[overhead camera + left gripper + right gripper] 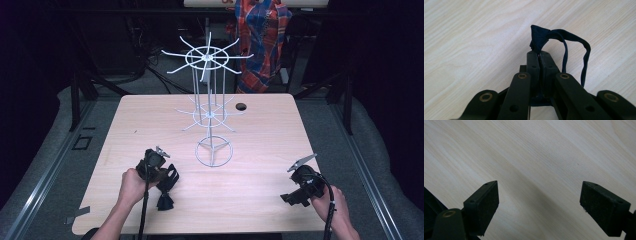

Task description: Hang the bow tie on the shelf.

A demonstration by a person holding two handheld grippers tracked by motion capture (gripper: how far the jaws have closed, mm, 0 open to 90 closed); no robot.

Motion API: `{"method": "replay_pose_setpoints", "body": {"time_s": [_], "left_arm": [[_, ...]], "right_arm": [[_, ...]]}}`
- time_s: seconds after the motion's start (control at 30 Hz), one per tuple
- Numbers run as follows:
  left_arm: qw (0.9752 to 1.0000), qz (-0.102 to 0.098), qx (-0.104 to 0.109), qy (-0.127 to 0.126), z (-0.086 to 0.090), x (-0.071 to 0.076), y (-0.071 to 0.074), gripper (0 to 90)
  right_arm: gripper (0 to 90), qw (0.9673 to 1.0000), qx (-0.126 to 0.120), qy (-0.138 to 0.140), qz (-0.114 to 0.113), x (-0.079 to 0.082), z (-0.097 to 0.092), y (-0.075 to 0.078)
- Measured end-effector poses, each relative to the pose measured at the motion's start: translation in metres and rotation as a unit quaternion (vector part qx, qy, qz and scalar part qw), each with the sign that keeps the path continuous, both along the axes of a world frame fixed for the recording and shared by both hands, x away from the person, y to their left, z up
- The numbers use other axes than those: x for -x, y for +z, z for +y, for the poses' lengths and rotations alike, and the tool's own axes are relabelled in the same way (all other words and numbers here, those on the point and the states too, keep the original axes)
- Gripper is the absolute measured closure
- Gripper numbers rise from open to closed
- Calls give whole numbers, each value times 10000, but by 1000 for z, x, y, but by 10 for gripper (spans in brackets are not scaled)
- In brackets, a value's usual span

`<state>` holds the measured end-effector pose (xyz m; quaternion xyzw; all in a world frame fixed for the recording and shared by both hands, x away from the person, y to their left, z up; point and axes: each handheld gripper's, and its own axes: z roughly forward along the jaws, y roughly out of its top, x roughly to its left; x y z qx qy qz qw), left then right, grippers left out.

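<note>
Between the two black jaws of the left gripper sits a bunched piece of dark navy cloth with a thin loop of strap. The jaws are pressed together on this cloth, and the pinched tip stands out just beyond them. The strap loop hangs to one side of the jaws and lies on the light wooden table. In the high view the left gripper is low over the near part of the table, and the cloth is under its tip. Beyond it stands a white wire display rack with round tiers of hooks. The right gripper is well apart from the cloth, with its jaws wide apart and bare table between them.
</note>
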<state>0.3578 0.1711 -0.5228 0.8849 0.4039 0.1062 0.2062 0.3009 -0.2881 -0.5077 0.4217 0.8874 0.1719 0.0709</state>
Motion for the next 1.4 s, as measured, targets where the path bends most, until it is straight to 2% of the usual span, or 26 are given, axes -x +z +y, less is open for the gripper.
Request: {"method": "replay_pose_setpoints", "body": {"time_s": [0.3,0.53,1.0,1.03,1.07,1.3,1.4], "left_arm": [[9991,-344,233,118,8,5,13,875],[9966,-644,458,228,15,9,23,876],[9925,-981,653,333,21,14,36,876],[9920,-1020,670,337,22,14,36,876],[9911,-1064,707,365,23,15,38,876],[9900,-1154,732,354,24,15,43,876],[9884,-1246,777,382,23,14,47,876]], "right_arm": [[156,10000,48,22,17,0,-1,0],[156,10000,52,25,25,-1,-1,0],[156,9999,118,4,19,0,-1,0],[156,10000,30,24,66,-1,0,-1],[156,10000,28,23,61,-1,0,-1],[156,10000,27,18,57,-1,0,-1],[156,10000,23,15,56,-1,0,-1]]}}
